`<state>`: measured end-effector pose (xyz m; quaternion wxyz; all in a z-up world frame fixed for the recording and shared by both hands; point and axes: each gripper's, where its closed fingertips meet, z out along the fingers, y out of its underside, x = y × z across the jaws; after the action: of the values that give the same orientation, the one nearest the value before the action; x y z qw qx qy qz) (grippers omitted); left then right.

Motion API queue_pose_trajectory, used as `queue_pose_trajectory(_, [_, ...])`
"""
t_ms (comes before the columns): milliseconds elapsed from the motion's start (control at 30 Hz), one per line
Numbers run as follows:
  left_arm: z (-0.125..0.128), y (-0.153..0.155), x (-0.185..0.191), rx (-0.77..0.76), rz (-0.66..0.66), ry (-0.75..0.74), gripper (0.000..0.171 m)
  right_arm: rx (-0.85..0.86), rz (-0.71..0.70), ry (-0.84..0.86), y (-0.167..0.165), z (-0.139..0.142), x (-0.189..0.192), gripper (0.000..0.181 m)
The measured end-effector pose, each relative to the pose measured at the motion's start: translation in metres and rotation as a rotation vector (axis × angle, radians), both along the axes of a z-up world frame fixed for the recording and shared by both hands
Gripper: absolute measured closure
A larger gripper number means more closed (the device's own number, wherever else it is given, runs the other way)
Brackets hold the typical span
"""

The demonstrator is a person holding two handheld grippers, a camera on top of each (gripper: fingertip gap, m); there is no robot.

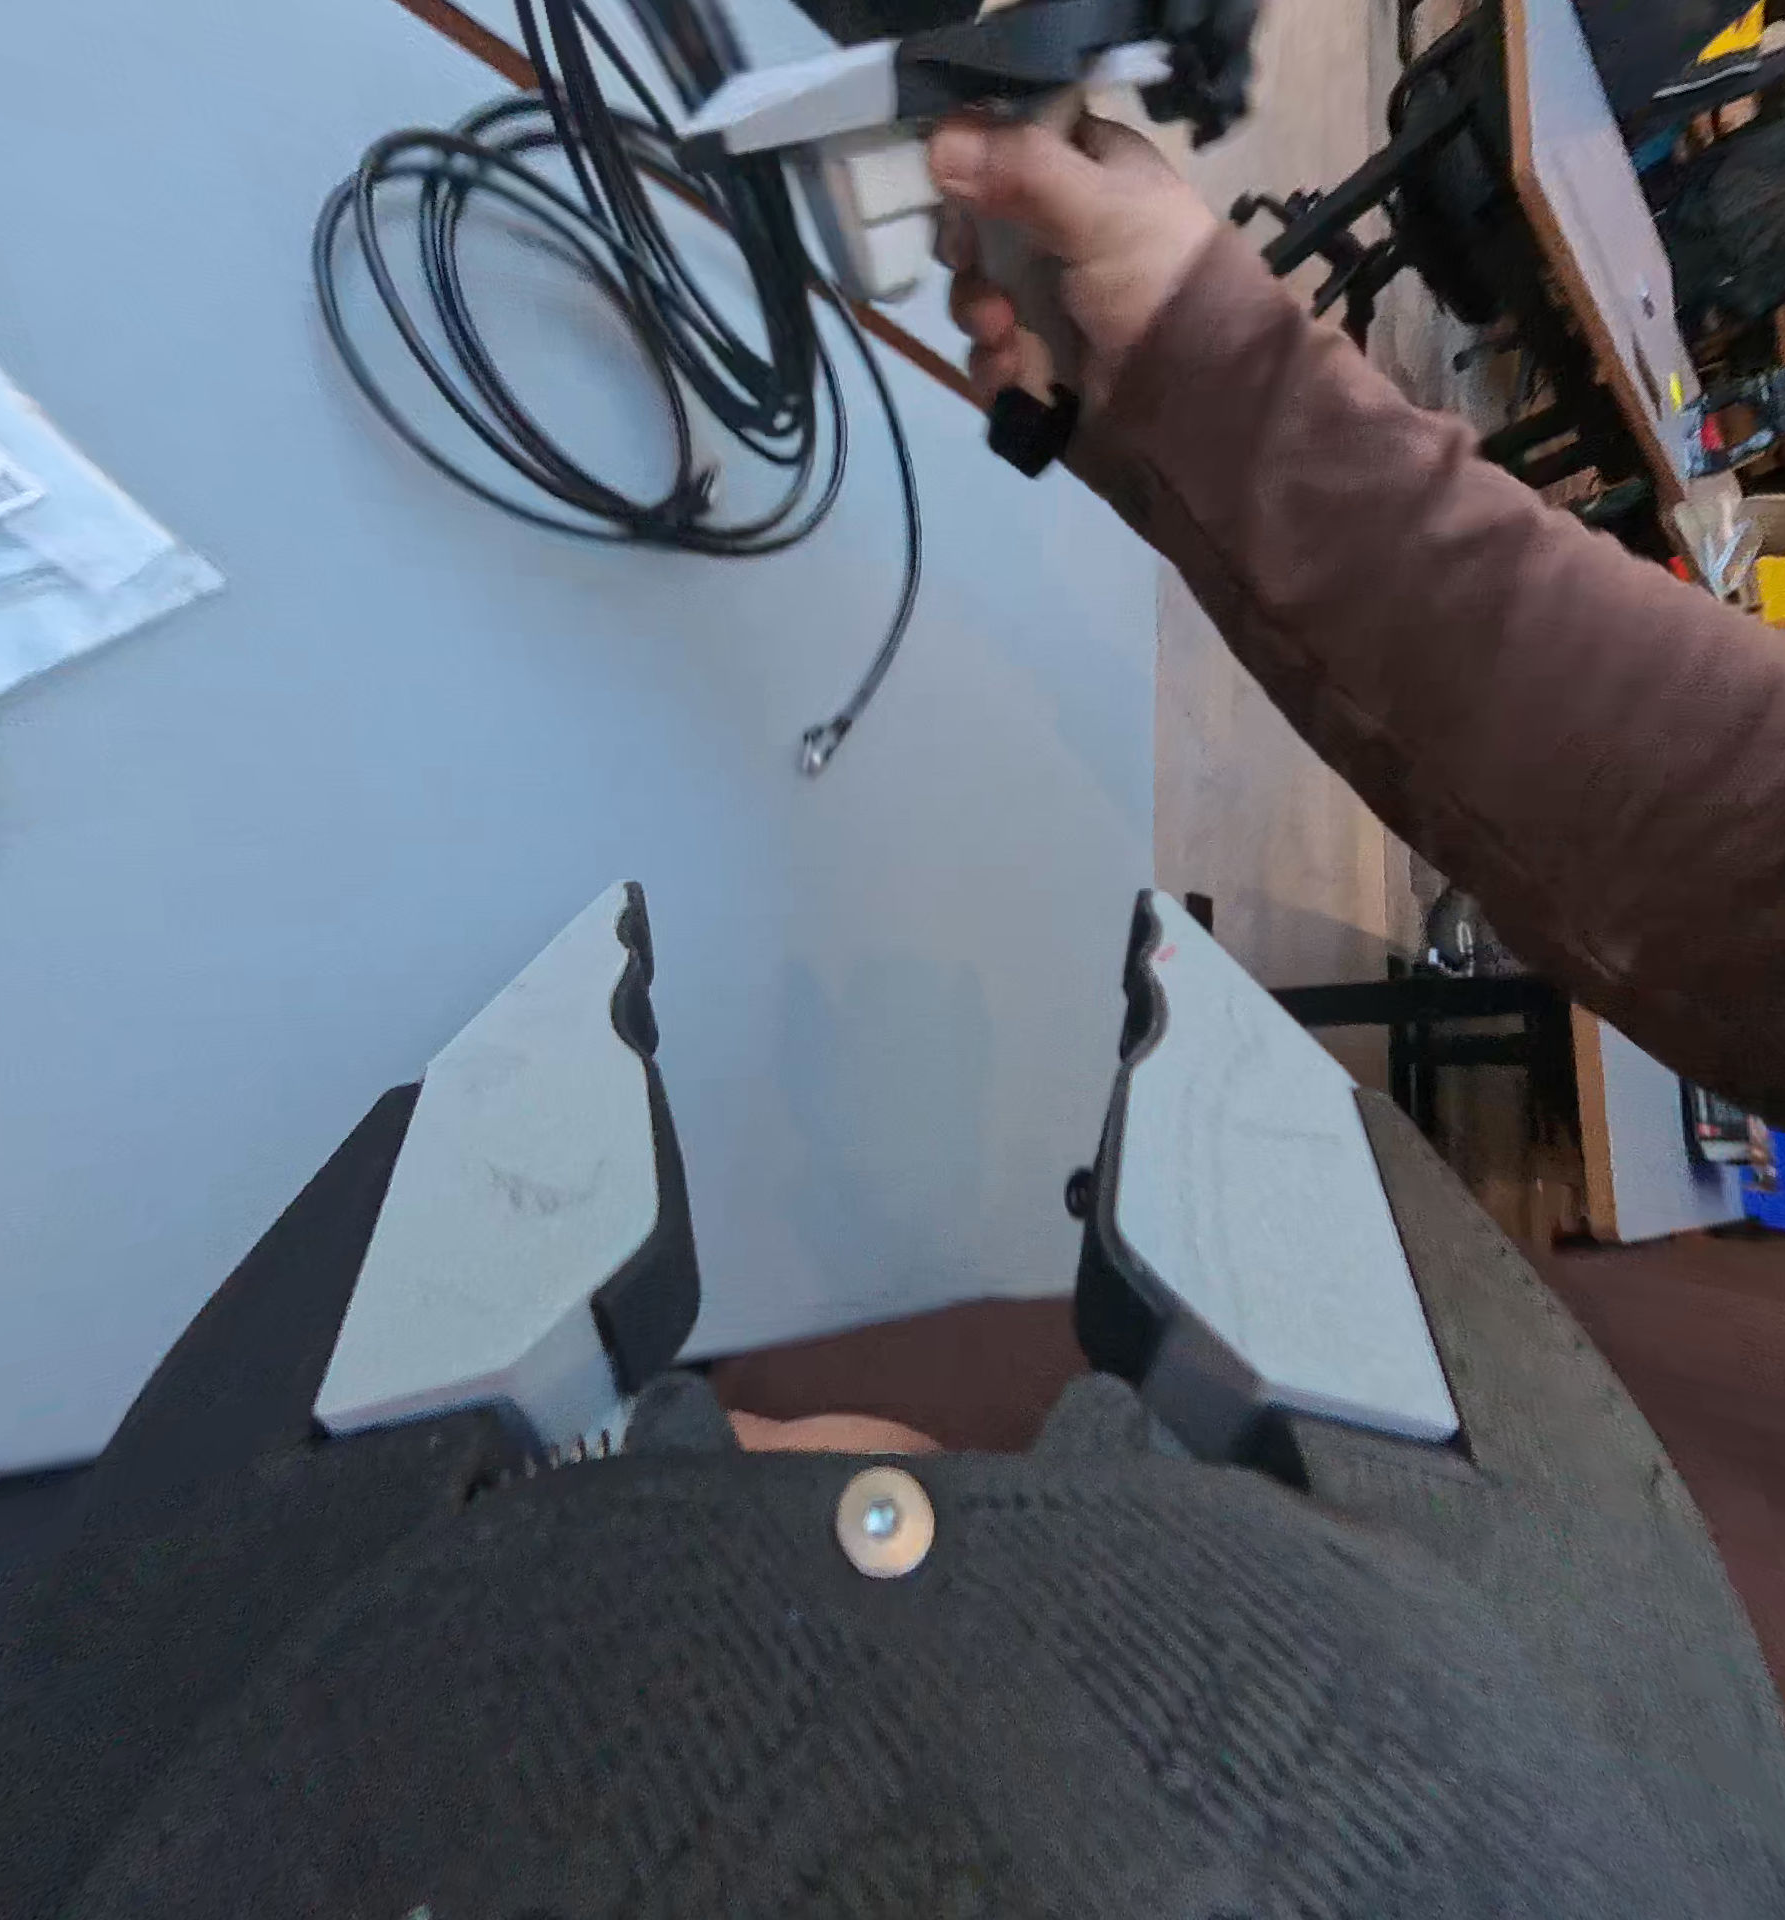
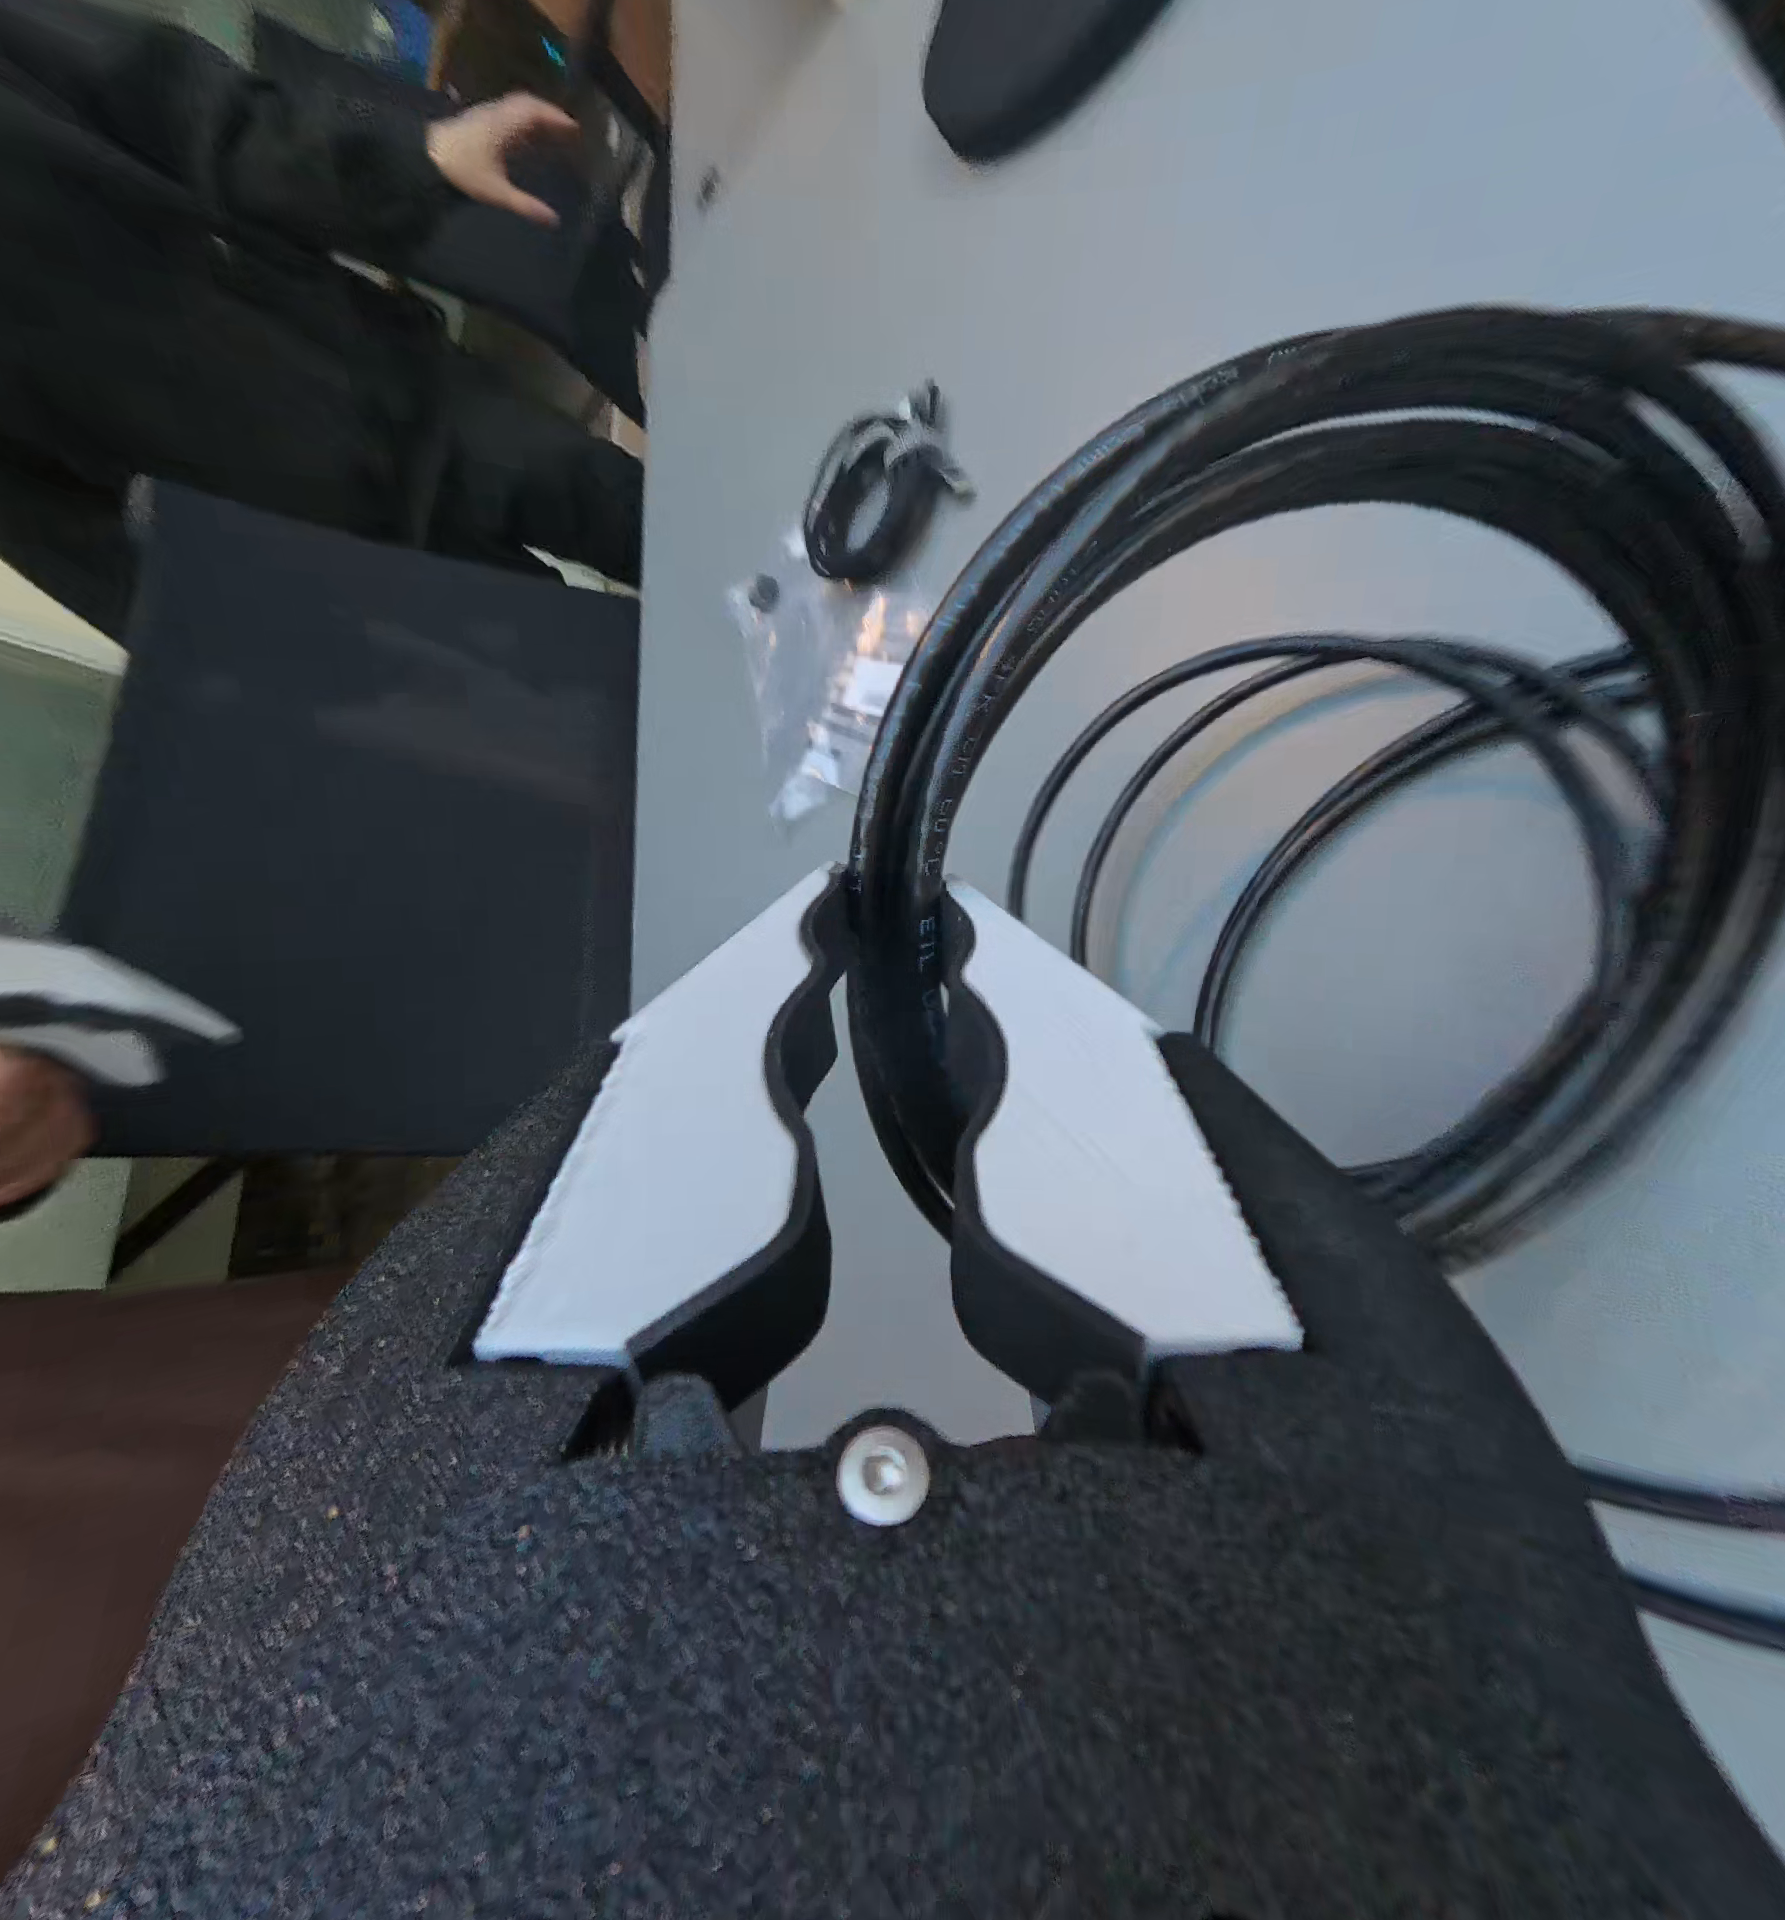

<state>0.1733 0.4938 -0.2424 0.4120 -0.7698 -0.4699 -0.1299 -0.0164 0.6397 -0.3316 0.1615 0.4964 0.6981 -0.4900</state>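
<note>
The right gripper (image 2: 893, 904) has its fingers closed on the black cable coil (image 2: 1490, 727), lifted near the tabletop's (image 1: 452, 935) far edge, while the left gripper (image 1: 888, 914) hovers open and empty by the near edge.

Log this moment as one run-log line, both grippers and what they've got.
left gripper: jaws open, empty, above white table | right gripper: jaws shut on black cable coil, loops lifted | clear plastic bag: on table beyond
</note>
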Motion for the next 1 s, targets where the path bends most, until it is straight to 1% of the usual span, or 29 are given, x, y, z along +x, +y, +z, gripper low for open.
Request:
queue_pose_trajectory(33, [-0.011,0.010,-0.019,0.010,0.006,0.014,0.082,0.015,-0.005,0.024,0.009,0.010,0.001,0.171])
queue_pose_trajectory(67, [-0.030,0.015,-0.042,-0.015,0.022,0.033,0.083,0.061,-0.001,0.047,0.017,0.014,0.004,0.172])
queue_pose_trajectory(100, [-0.059,0.014,-0.067,-0.091,0.053,0.048,0.090,0.123,0.013,0.072,0.023,0.013,0.009,0.172])
queue_pose_trajectory(133, [-0.089,0.013,-0.088,-0.156,0.077,0.023,0.097,0.176,0.031,0.088,0.025,0.011,0.014,0.172])
queue_pose_trajectory(167, [-0.115,0.019,-0.103,-0.170,0.076,-0.036,0.100,0.216,0.045,0.102,0.023,0.009,0.020,0.172])
queue_pose_trajectory(233, [-0.159,0.031,-0.126,-0.173,0.094,-0.137,0.100,0.242,0.043,0.130,0.019,0.010,0.028,0.172])
queue_pose_trajectory(267, [-0.176,0.035,-0.136,-0.163,0.121,-0.175,0.094,0.242,0.029,0.143,0.020,0.012,0.031,0.172])
queue_pose_trajectory(300, [-0.184,0.044,-0.144,-0.095,0.145,-0.213,0.090,0.261,0.014,0.153,0.024,0.012,0.032,0.172])
queue_pose_trajectory(367, [-0.193,0.066,-0.157,0.063,0.190,-0.282,0.085,0.384,-0.014,0.167,0.040,0.003,0.028,0.172])
queue_pose_trajectory(400, [-0.197,0.081,-0.158,0.137,0.179,-0.332,0.086,0.439,-0.001,0.163,0.044,-0.005,0.028,0.172])
queue_pose_trajectory(433, [-0.207,0.092,-0.159,0.160,0.175,-0.388,0.089,0.465,0.034,0.139,0.041,-0.014,0.031,0.172])
queue_pose_trajectory(467, [-0.217,0.101,-0.161,0.152,0.175,-0.409,0.094,0.473,0.081,0.090,0.035,-0.026,0.037,0.167])
queue_pose_trajectory(500, [-0.222,0.108,-0.167,0.162,0.172,-0.385,0.109,0.485,0.135,0.029,0.030,-0.040,0.045,0.152])
queue_pose_trajectory(533, [-0.226,0.110,-0.174,0.160,0.184,-0.348,0.118,0.503,0.181,-0.018,0.028,-0.052,0.053,0.136])
queue_pose_trajectory(567, [-0.226,0.109,-0.182,0.161,0.210,-0.309,0.119,0.506,0.208,-0.041,0.027,-0.059,0.059,0.128])
queue_pose_trajectory(600, [-0.225,0.103,-0.191,0.159,0.263,-0.272,0.118,0.487,0.214,-0.028,0.027,-0.060,0.063,0.129])
queue_pose_trajectory(633, [-0.222,0.092,-0.199,0.147,0.326,-0.234,0.121,0.471,0.204,0.006,0.028,-0.060,0.065,0.133])
queue_pose_trajectory(667, [-0.218,0.084,-0.201,0.137,0.361,-0.208,0.130,0.460,0.195,0.036,0.031,-0.061,0.066,0.133])
queue_pose_trajectory(733, [-0.206,0.074,-0.190,0.122,0.328,-0.159,0.111,0.417,0.220,0.074,0.024,-0.066,0.074,0.119])
queue_pose_trajectory(767, [-0.204,0.068,-0.182,0.094,0.317,-0.136,0.110,0.432,0.239,0.090,0.019,-0.074,0.076,0.117])
queue_pose_trajectory(800, [-0.201,0.063,-0.174,0.079,0.310,-0.121,0.109,0.486,0.257,0.102,0.016,-0.087,0.074,0.115])
queue_pose_trajectory(867, [-0.200,0.058,-0.155,0.080,0.305,-0.138,0.109,0.622,0.279,0.106,0.013,-0.118,0.062,0.101])
queue_pose_trajectory(900, [-0.201,0.057,-0.146,0.084,0.305,-0.157,0.110,0.660,0.294,0.098,0.009,-0.131,0.057,0.095])
queue_pose_trajectory(1000, [-0.212,0.058,-0.119,0.045,0.252,-0.204,0.108,0.711,0.338,0.078,-0.002,-0.158,0.047,0.096])
